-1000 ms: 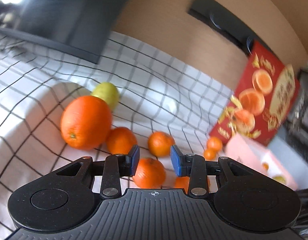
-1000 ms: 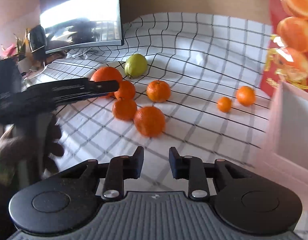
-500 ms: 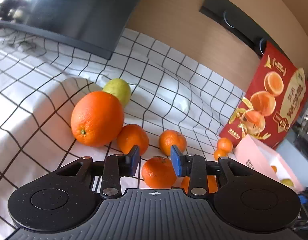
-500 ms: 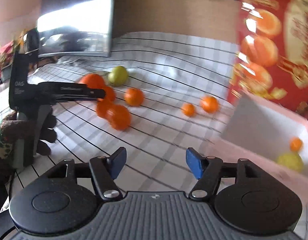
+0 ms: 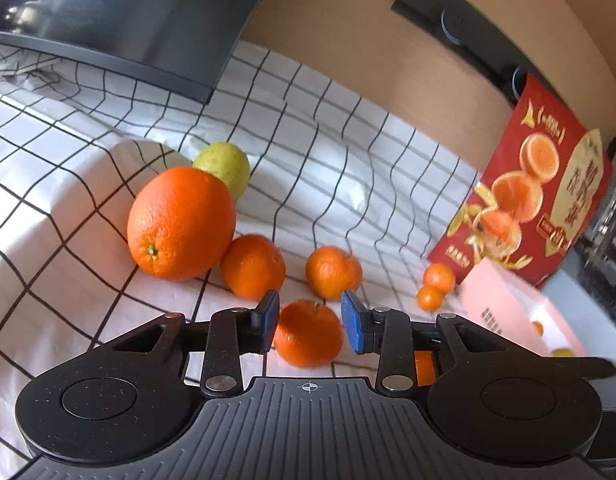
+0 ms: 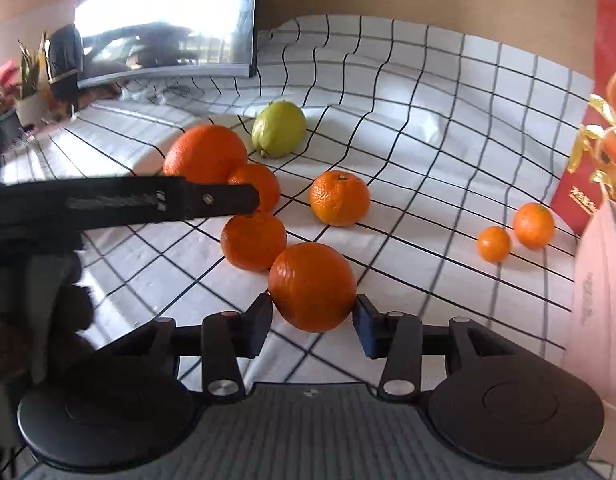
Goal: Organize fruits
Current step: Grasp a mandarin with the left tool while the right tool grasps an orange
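right gripper point(image 6: 312, 322) closing, now flanking orange point(image 6: 312, 286)

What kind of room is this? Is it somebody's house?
Probably a room in a home, maybe a living room. A big dark screen stands at the back, potted plants sit beside it, and a checked cloth covers the table where oranges and a pear lie.

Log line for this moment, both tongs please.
left tongs: open, over tangerine | right tongs: just been closing around orange, contact unclear | pink box: at right
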Available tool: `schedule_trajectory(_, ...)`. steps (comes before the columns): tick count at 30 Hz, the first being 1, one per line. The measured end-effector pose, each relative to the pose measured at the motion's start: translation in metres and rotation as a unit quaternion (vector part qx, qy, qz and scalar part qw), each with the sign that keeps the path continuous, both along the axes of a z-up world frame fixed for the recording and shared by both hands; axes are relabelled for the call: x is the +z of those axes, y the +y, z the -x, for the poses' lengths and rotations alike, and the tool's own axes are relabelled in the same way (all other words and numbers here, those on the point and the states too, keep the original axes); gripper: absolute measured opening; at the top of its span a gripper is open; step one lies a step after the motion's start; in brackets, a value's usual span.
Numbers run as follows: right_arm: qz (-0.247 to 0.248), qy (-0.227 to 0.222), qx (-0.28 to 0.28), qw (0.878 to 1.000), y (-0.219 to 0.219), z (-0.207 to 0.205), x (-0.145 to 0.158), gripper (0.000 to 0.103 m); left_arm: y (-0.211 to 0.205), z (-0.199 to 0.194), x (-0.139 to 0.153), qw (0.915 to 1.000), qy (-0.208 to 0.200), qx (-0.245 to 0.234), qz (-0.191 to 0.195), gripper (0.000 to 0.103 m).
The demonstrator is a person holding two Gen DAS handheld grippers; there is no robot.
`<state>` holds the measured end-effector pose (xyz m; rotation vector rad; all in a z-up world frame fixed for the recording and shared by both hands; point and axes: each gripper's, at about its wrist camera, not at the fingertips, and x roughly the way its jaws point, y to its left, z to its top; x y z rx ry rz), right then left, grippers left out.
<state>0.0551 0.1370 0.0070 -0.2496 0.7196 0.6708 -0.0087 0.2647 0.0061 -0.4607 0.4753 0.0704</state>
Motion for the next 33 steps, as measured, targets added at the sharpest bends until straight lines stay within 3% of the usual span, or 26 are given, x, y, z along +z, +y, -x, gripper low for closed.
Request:
schedule_trajectory(3, -0.013, 0.002, 0.005, 1.000, -0.030, 0.017, 0.012, 0.041, -0.010, -0.002, 0.000, 0.9995, 0.008, -0.005, -0.031, 0.040)
schedule_trajectory(4, -0.017, -0.001, 0.006, 1.000, -0.042, 0.025, 0.016, 0.038, -0.014, -0.003, 0.000, 0.9989, 0.009, -0.006, -0.046, 0.042)
schedule_trajectory(5, -0.020, -0.007, 0.006, 1.000, -0.057, 0.035, 0.019, 0.028, -0.018, -0.003, 0.000, 0.9981, 0.010, -0.007, -0.060, 0.044)
schedule_trajectory(6, -0.018, -0.015, 0.004, 1.000, -0.069, 0.043, 0.023, 0.027, -0.021, -0.004, 0.001, 0.9973, 0.013, -0.008, -0.073, 0.045)
schedule_trajectory(10, 0.006, -0.052, -0.021, 0.998, -0.124, 0.074, 0.028, 0.027, -0.026, -0.007, 0.001, 0.9959, 0.019, -0.008, -0.088, 0.050)
schedule_trajectory(14, 0.018, -0.039, -0.056, 0.998, -0.165, 0.077, 0.022, 0.027, -0.025, -0.015, -0.002, 0.9934, 0.052, 0.011, -0.101, 0.052)
schedule_trajectory(16, 0.008, -0.033, -0.065, 0.997, -0.177, 0.076, 0.020, 0.028, -0.023, -0.020, -0.007, 0.9943, 0.071, -0.002, -0.080, 0.052)
schedule_trajectory(17, -0.008, -0.028, -0.064, 0.998, -0.182, 0.074, 0.021, 0.036, -0.025, -0.019, -0.006, 0.9938, 0.070, 0.001, -0.087, 0.051)
schedule_trajectory(18, -0.027, -0.022, -0.062, 0.997, -0.184, 0.071, 0.023, 0.049, -0.027, -0.020, -0.006, 0.9932, 0.073, 0.002, -0.091, 0.051)
schedule_trajectory(20, -0.059, -0.024, -0.059, 0.996, -0.184, 0.068, 0.026, 0.063, -0.031, -0.018, -0.005, 0.9919, 0.075, 0.004, -0.102, 0.050)
schedule_trajectory(24, -0.037, -0.053, -0.060, 0.996, -0.152, 0.060, 0.023, 0.063, -0.043, -0.005, -0.002, 0.9951, 0.060, -0.029, -0.074, 0.050)
schedule_trajectory(28, -0.004, -0.052, -0.085, 0.995, -0.123, 0.040, 0.012, 0.063, -0.073, 0.019, 0.002, 0.9945, 0.029, -0.079, -0.062, 0.050)
schedule_trajectory(31, 0.022, -0.059, -0.107, 0.992, -0.114, 0.031, 0.003, 0.049, -0.095, 0.034, 0.004, 0.9914, 0.015, -0.120, -0.051, 0.050)
schedule_trajectory(33, 0.029, -0.057, -0.107, 0.992, -0.116, 0.033, 0.002, 0.046, -0.107, 0.039, 0.005, 0.9888, 0.010, -0.140, -0.052, 0.050)
